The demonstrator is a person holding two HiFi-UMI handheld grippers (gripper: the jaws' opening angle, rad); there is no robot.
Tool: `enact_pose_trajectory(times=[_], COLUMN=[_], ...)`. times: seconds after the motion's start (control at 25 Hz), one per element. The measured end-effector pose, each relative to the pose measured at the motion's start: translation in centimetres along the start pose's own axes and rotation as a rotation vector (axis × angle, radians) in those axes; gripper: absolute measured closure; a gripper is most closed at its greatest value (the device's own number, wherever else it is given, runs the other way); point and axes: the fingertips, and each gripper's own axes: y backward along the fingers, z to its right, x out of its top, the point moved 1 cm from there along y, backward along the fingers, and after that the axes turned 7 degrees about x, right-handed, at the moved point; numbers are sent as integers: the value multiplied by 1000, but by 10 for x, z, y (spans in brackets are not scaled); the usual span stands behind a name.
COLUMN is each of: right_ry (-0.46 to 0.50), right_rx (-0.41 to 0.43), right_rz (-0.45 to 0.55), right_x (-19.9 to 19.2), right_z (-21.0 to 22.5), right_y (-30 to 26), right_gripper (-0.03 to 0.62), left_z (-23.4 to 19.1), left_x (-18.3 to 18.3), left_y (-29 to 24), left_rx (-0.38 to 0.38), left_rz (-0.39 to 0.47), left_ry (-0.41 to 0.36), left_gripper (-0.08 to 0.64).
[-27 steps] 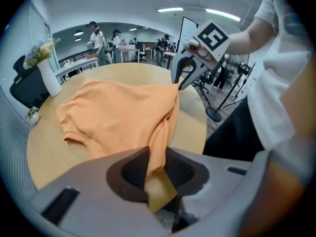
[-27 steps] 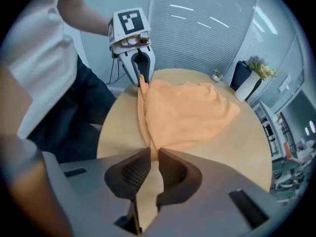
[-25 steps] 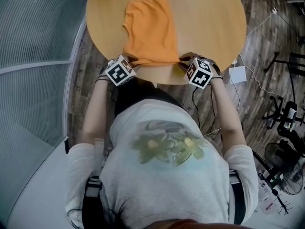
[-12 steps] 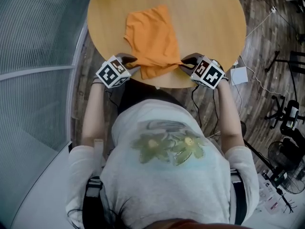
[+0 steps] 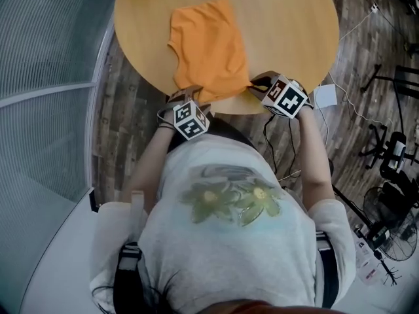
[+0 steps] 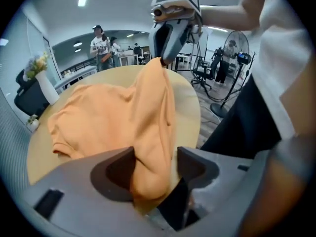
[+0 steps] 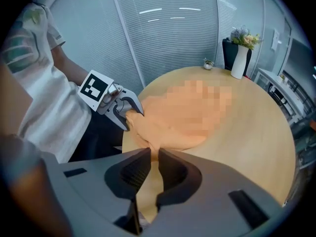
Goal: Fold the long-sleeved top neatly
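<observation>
Left gripper [image 6: 155, 154] moved inward, fingers just opened, orange top [image 5: 208, 44] between them.

My plain orange fabric long-sleeved top [image 5: 208, 51] lies upper centre on the pale yellow round wooden counter [image 5: 294, 25]. My grey plastic left tool [image 6: 155, 157] and right tool [image 7: 154, 154] carry black-and-white square-patterned cubes [image 5: 190, 118].

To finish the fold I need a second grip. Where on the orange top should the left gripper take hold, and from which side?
Take the near-left hem corner of the top, level with the corner the right gripper pinches. Come from the person's side, over the table edge: the hem bunches there, between the jaws of the left gripper, which have just been opening.
</observation>
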Motion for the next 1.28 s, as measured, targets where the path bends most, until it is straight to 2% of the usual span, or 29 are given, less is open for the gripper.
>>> enact_pose_trajectory(times=[0.12,0.16,0.2,0.24,0.4,0.52,0.6,0.68,0.88,1.0,1.16,1.28], right_ry=[-15,-20,-24,-27,-46,-72,-84,-92,-114,-155,-215,-281], right_rx=[-10,-12,-14,-18,-44,-59,-71,-94,-184,-237,-268,-260], right_rz=[8,13,16,19,68,157,212,243,254,265,274,283], right_x=[-2,-2,-2,-2,3,19,33,48,82,103,130,149], right_z=[1,0,-1,-1,6,15,25,38,84,120,167,208], right_y=[1,1,1,2,12,24,32,38,52,59,60,54], right_gripper=[531,531,531,531,531,531,531,531,531,531,531,531], left_z=[-6,-9,-11,-13,-35,-61,-80,-99,-154,-196,-255,-302], left_x=[0,0,0,1,16,28,32,34,53,66,78,84], left_y=[2,3,6,10,41,64,72,77,82,80,69,54], left_rx=[48,45,18,-32,-304,-435,-478,-500,-529,-536,-556,-587], left_rz=[10,8,3,-1,42,88,84,59,-7,-21,-26,-39], left_ry=[7,18,40,75,270,360,362,328,220,192,195,266], left_gripper=[316,390,416,450,460,462,461,460,460,460,460,460])
